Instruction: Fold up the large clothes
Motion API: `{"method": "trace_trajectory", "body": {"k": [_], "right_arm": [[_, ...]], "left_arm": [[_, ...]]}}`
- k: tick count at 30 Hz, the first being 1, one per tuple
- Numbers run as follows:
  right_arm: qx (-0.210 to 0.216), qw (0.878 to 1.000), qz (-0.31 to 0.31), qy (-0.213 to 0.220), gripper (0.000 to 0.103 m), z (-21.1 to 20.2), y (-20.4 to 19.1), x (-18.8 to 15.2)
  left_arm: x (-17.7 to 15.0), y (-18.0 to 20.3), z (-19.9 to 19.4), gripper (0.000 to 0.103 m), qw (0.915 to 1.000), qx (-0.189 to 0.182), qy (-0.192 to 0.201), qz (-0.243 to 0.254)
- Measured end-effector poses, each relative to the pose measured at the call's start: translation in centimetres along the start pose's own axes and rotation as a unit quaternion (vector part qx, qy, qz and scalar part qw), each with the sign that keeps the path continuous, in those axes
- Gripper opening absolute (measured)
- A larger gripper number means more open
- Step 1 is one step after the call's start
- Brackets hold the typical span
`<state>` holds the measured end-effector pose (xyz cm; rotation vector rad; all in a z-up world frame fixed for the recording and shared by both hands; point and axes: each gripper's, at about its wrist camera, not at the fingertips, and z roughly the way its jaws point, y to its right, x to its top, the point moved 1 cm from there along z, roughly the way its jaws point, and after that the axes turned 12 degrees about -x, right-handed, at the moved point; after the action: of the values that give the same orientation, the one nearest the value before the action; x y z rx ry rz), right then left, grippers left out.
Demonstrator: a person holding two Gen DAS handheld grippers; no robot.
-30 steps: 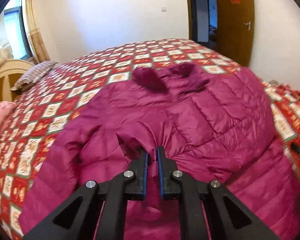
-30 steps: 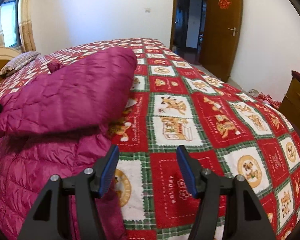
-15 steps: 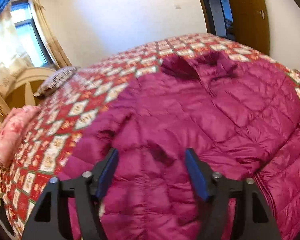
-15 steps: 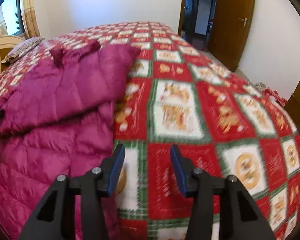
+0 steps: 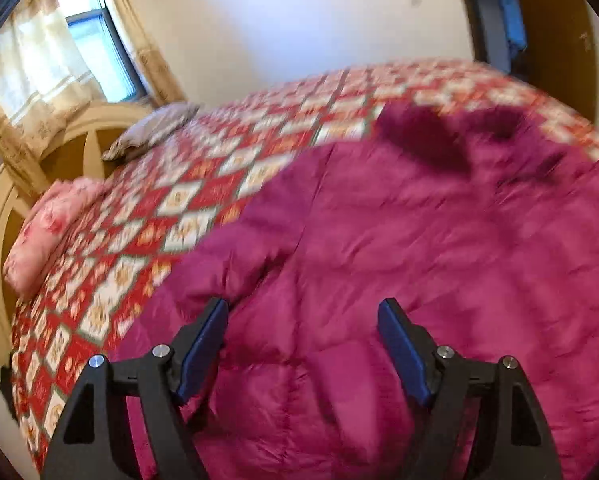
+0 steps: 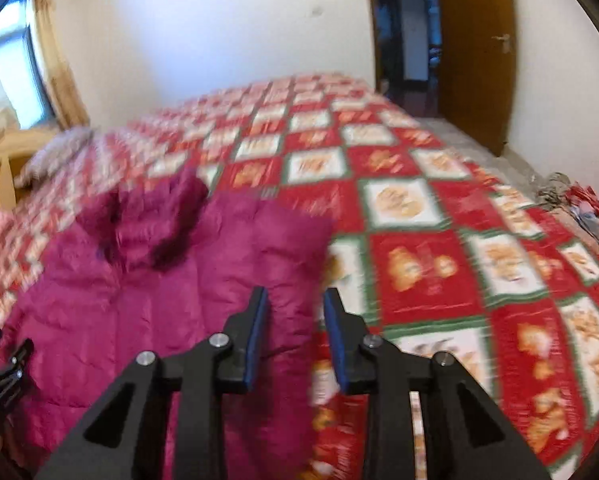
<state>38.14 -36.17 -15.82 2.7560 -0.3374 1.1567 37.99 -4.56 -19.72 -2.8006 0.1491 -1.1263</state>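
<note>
A bed [image 6: 419,264] with a red, white and green patchwork cover filled the room. Pillows [image 5: 151,132] lay at its cream curved headboard [image 5: 99,136]. Daylight came through a window [image 5: 95,60] hung with beige curtains [image 5: 147,52]. The walls [image 6: 219,40] were plain white. A brown wooden door [image 6: 475,48] stood open onto a dark hallway.

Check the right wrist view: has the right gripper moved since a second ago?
Yes. The right gripper has swung left, off the bare quilt and over the edge of the magenta jacket, its jaws closing with nothing gripped.
</note>
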Motion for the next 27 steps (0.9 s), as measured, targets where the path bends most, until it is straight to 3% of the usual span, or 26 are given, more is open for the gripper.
{"method": "trace_trajectory", "body": {"k": [5, 13, 16, 19, 21, 23, 27], "right_arm": [[-0.001, 0.999, -0.024, -0.022, 0.032, 2.8, -1.8, -2.6], [-0.006, 0.999, -0.026, -0.024, 0.032, 2.8, -1.4, -2.9], [-0.027, 0.999, -0.023, 0.004, 0.031, 0.6, -1.0, -2.0], [0.0, 0.999, -0.022, 0.026, 0.035, -2.8, -1.2, -1.8], [0.018, 0.998, -0.046, 0.03, 0.039, -4.3, -2.5, -2.4], [0.026, 0.996, -0.081, 0.027, 0.039, -4.5, -4.1, -3.7], [0.017, 0.994, -0.107, 0.009, 0.039, -2.4, -5.5, -6.0]], "left_arm": [[-1.4, -2.2, 1.2, 0.079, 0.9987, -0.035, -0.011, -0.034], [-0.9, -2.2, 0.9, 0.079, 0.9978, -0.05, -0.016, -0.041], [0.1, -3.2, -2.7, 0.079, 0.9941, -0.083, 0.025, -0.066], [0.6, -2.6, -5.7, 0.079, 0.989, -0.126, 0.053, -0.058], [0.5, -1.3, -5.8, 0.079, 0.988, -0.141, 0.049, -0.039], [-0.4, 0.1, -4.3, 0.079, 0.9903, -0.134, 0.031, -0.023], [-2.4, 0.8, -1.1, 0.08, 0.9917, -0.125, -0.006, -0.031]]}}
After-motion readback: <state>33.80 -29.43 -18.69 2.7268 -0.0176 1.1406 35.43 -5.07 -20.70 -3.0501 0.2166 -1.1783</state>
